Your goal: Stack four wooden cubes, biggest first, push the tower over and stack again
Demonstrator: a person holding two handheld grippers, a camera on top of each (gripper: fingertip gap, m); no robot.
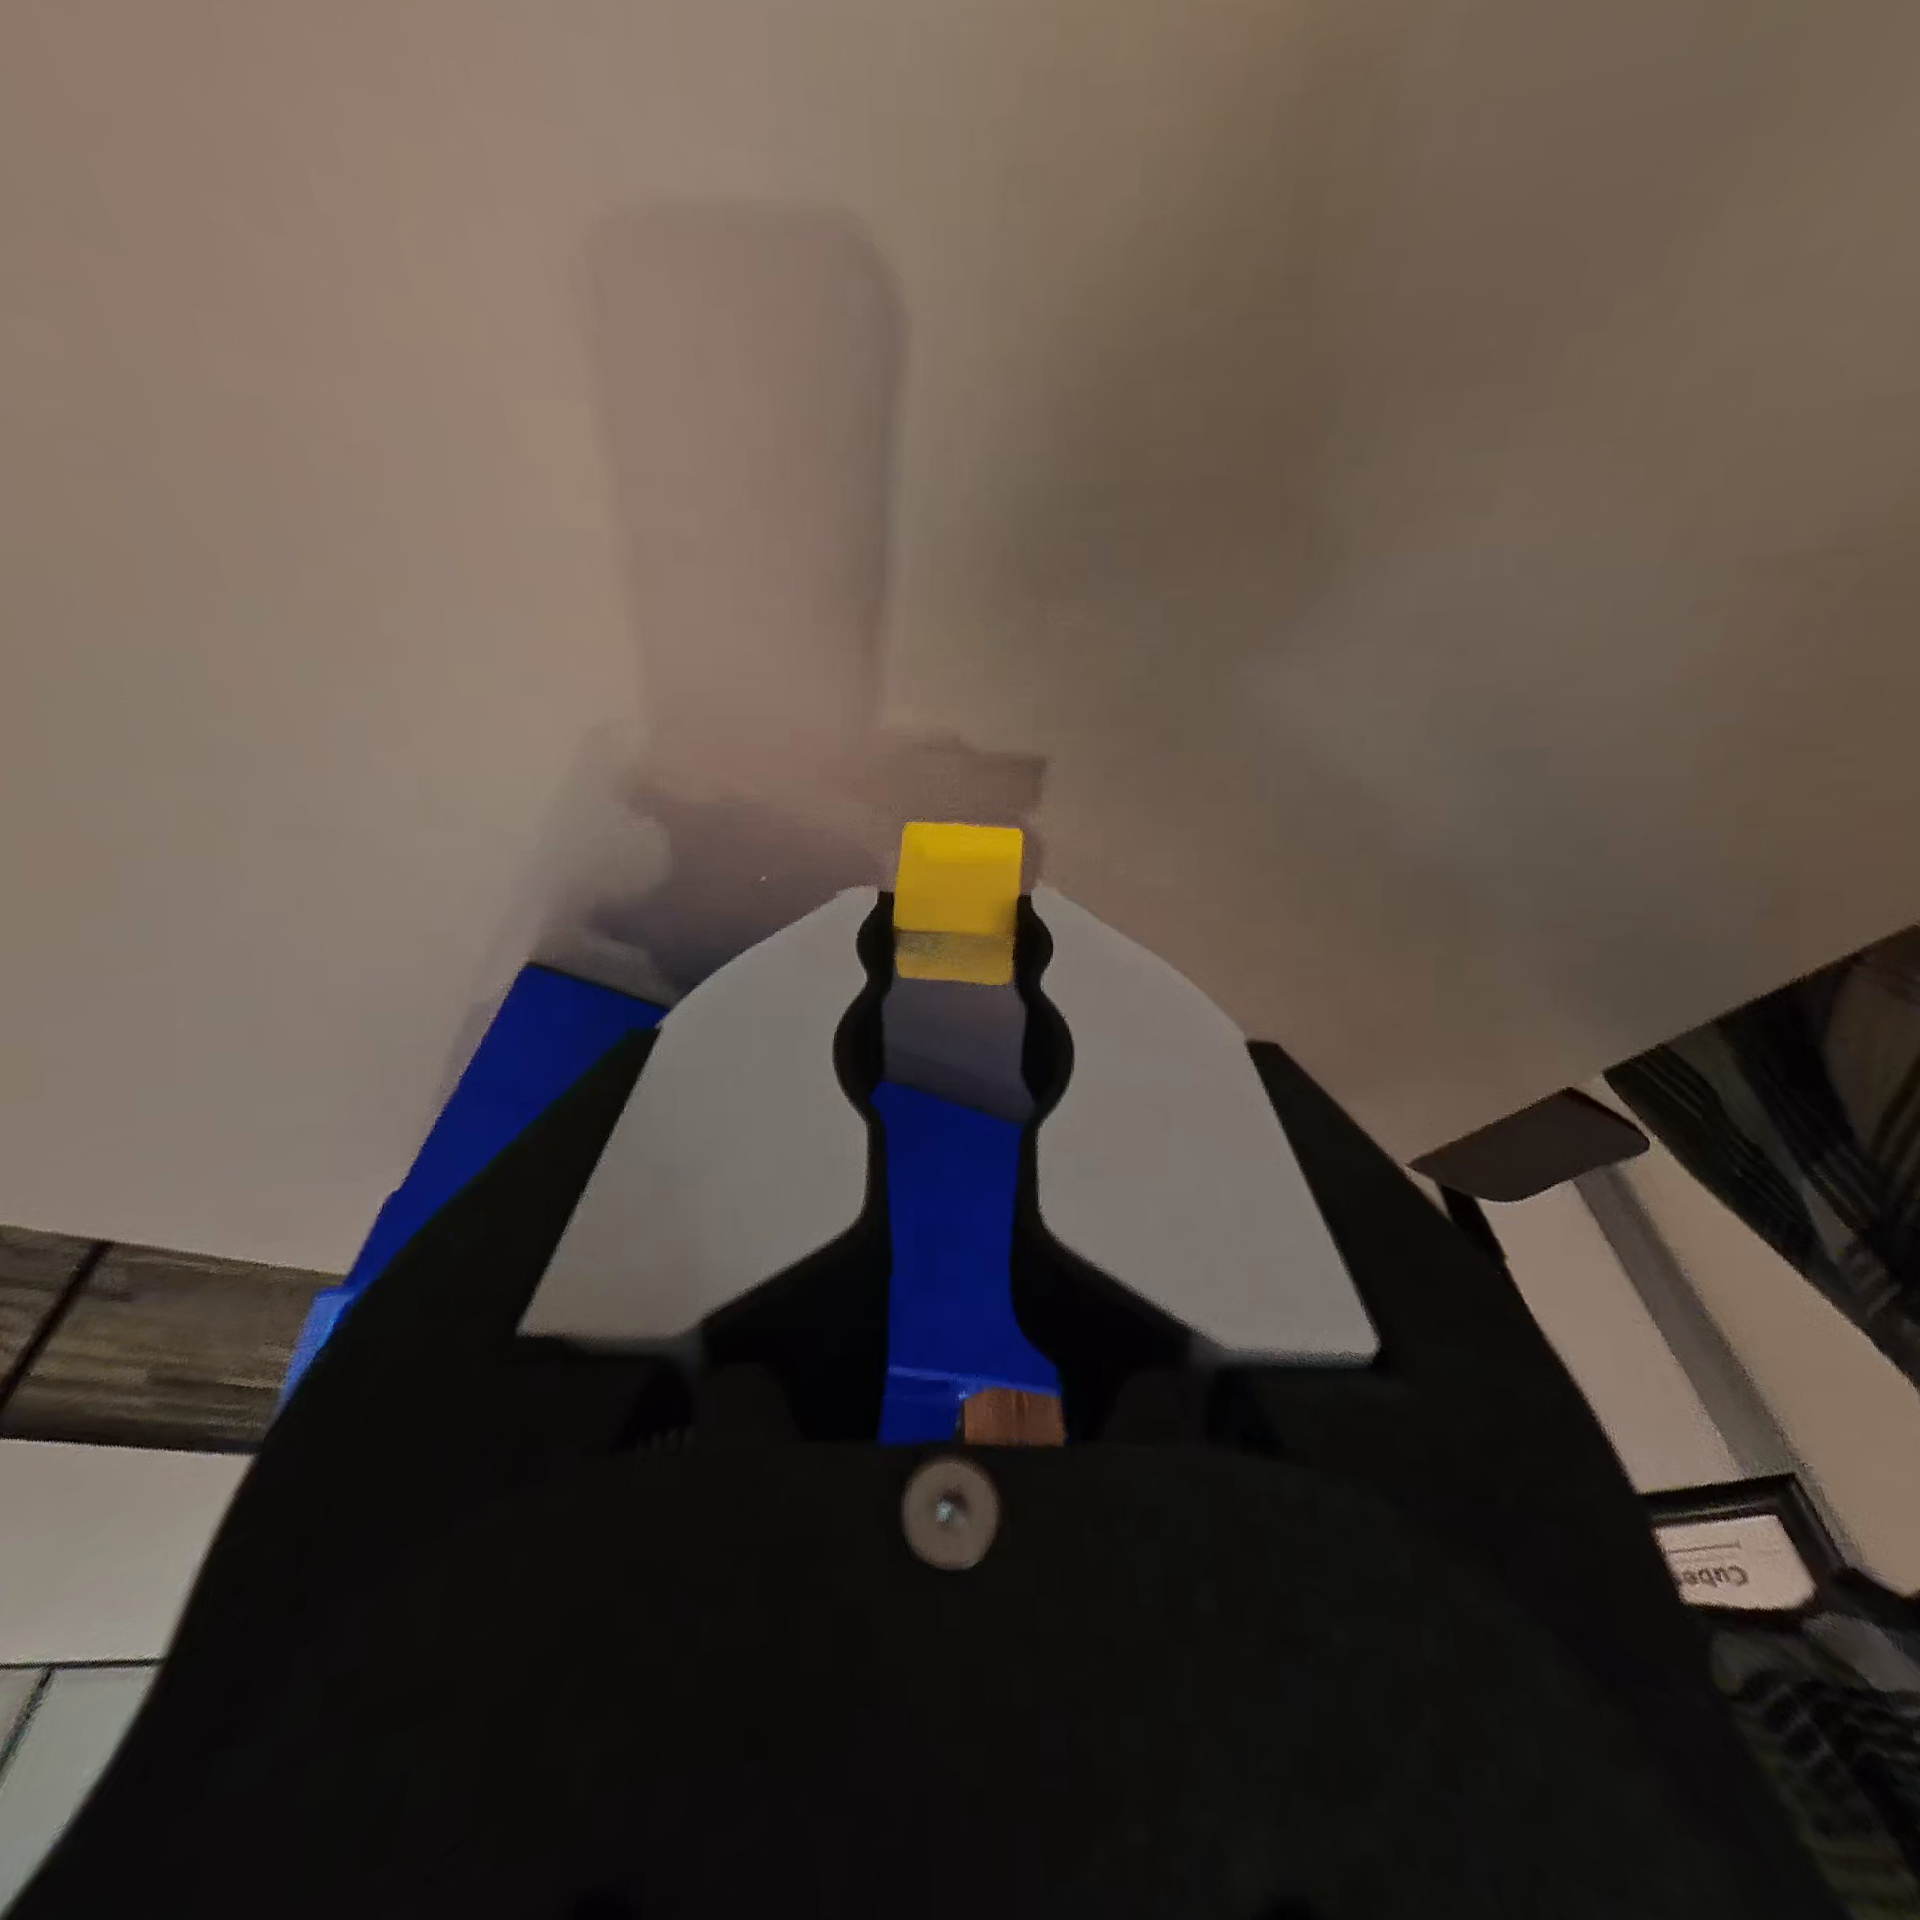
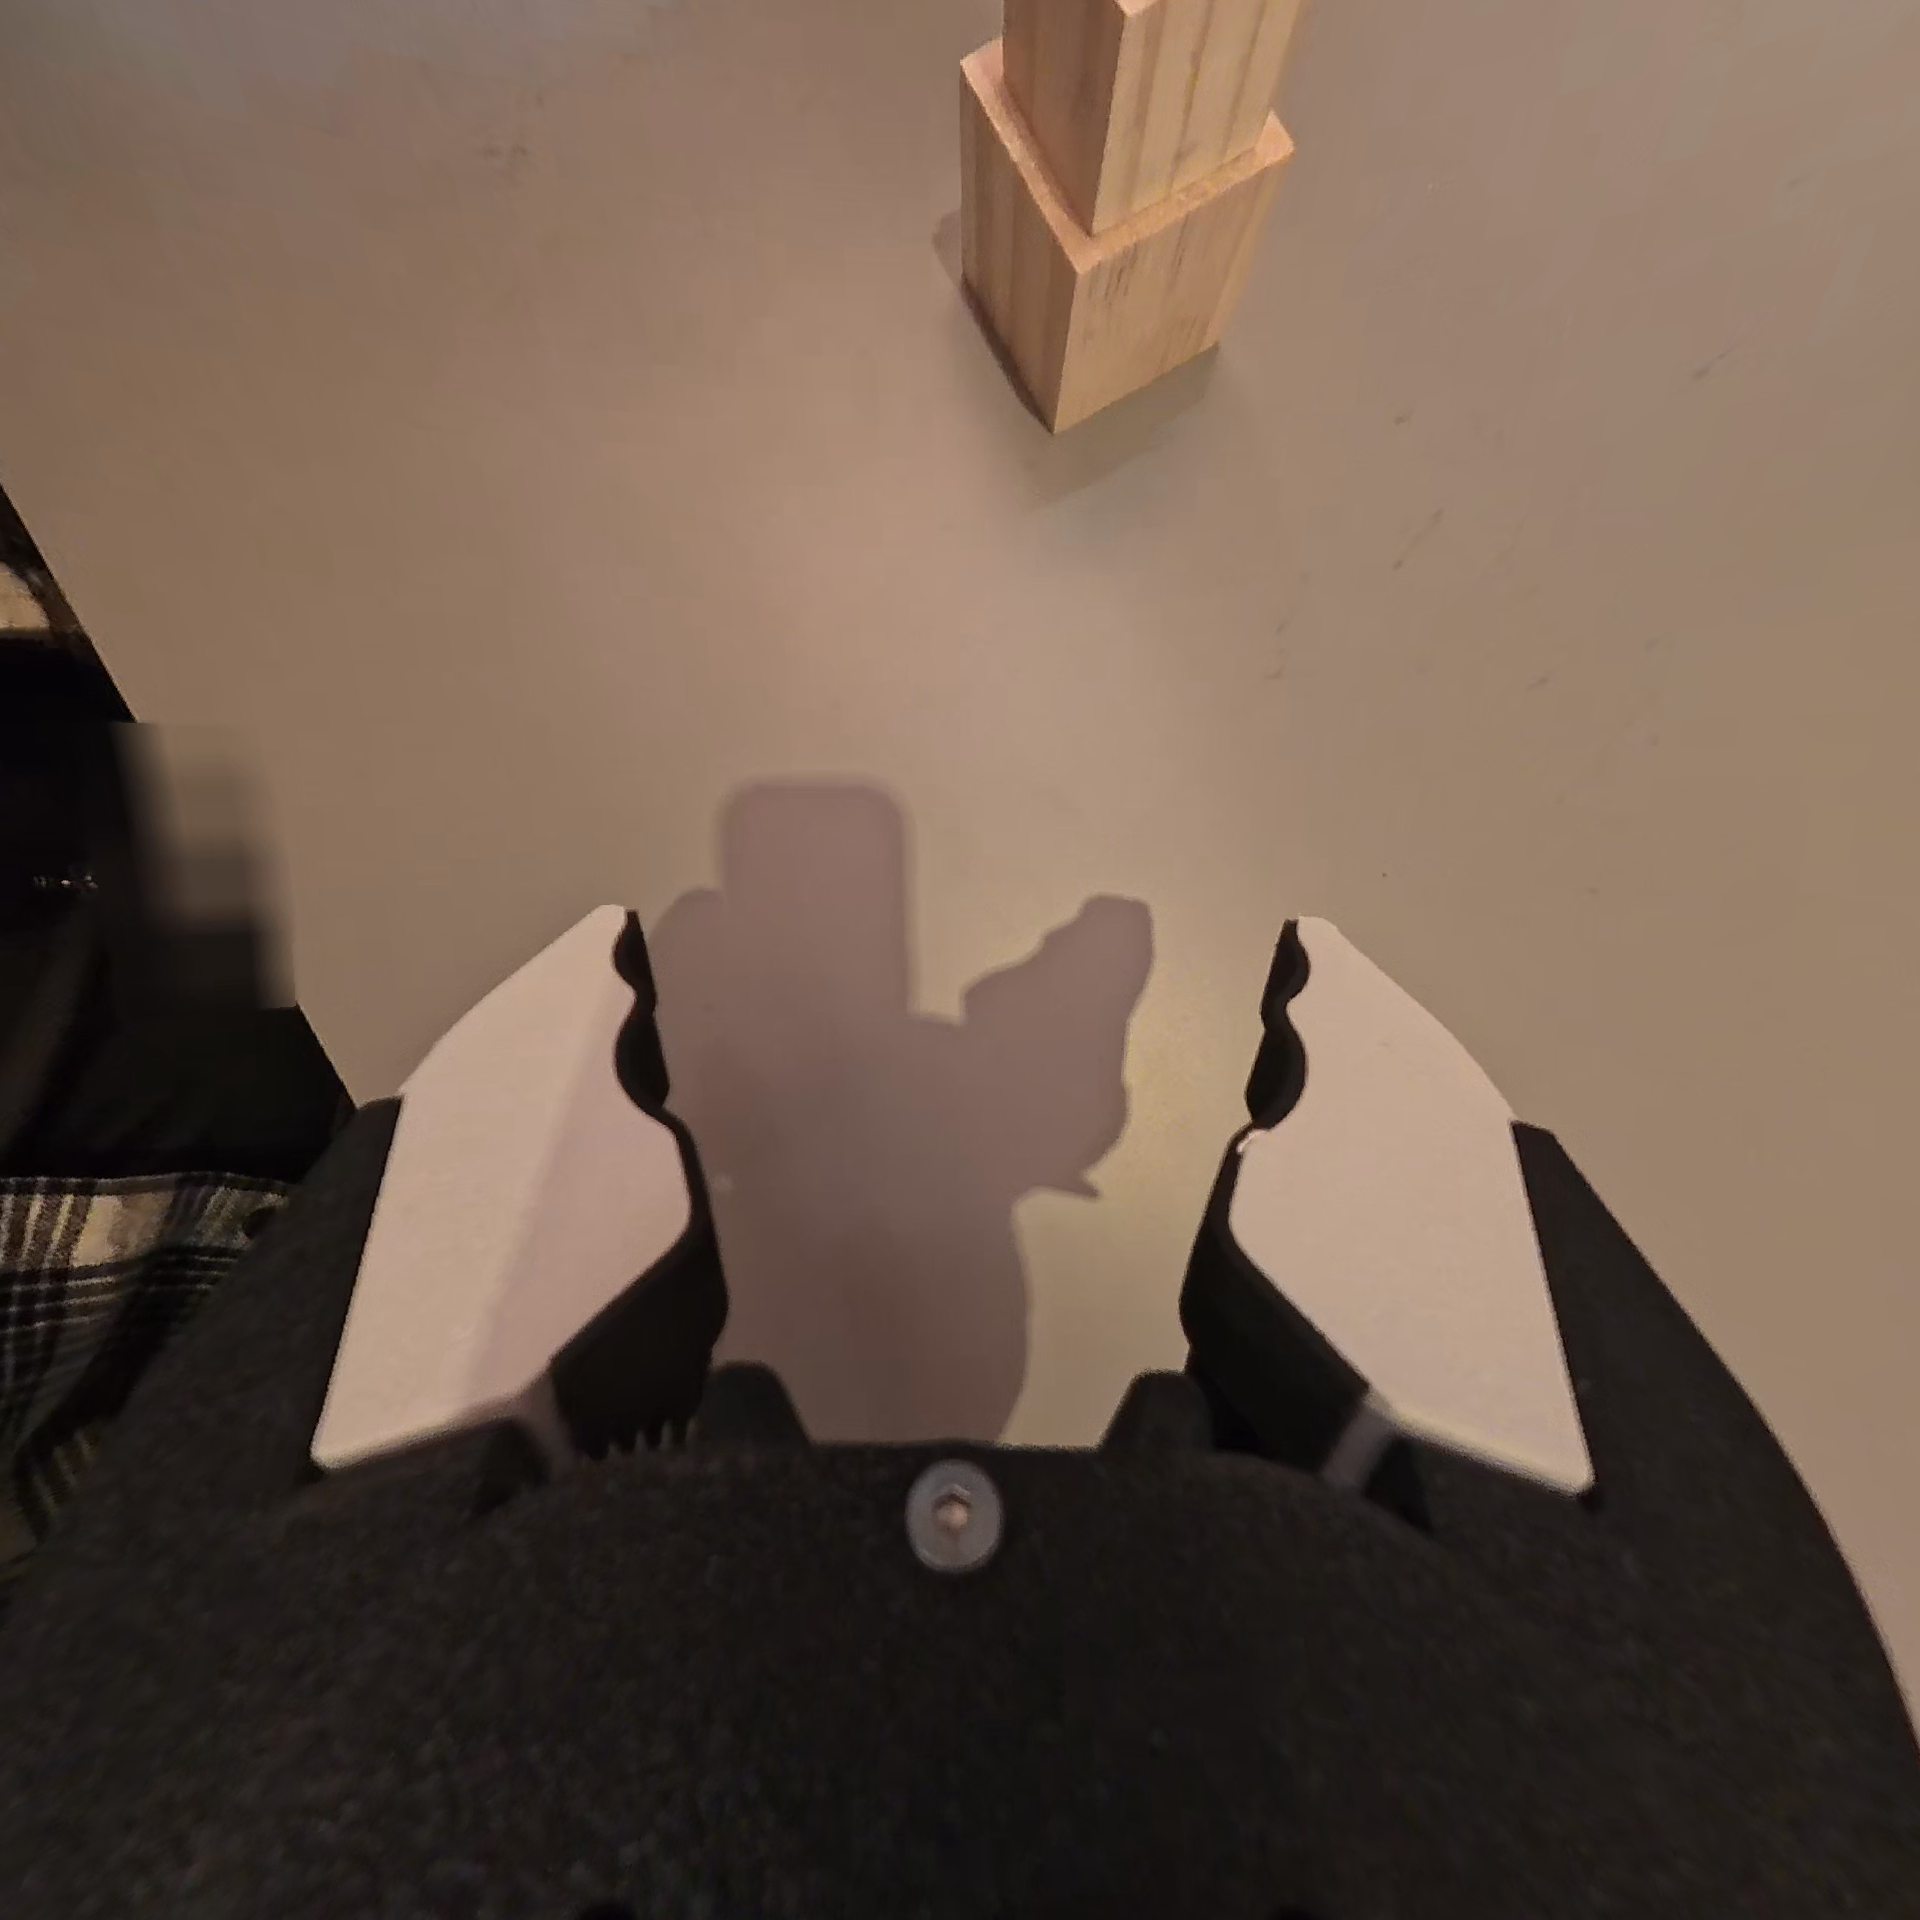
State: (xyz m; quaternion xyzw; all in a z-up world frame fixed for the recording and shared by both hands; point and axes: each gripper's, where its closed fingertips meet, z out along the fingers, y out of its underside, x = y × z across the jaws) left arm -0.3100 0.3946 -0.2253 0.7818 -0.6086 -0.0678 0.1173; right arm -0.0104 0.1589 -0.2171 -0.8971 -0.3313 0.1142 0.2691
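Jaws of my left gripper (image 1: 956, 925) pinch a small yellow block (image 1: 958, 883) above the table (image 1: 312, 623); my right gripper (image 2: 961, 1029) hovers wide open, angled down, wooden cube stack (image 2: 1127, 229) standing well ahead.

We've got the left gripper (image 1: 956, 935) pinched nearly closed on a small yellow block (image 1: 958, 902), while our right gripper (image 2: 961, 997) hangs with fingers spread wide, gripping nothing.
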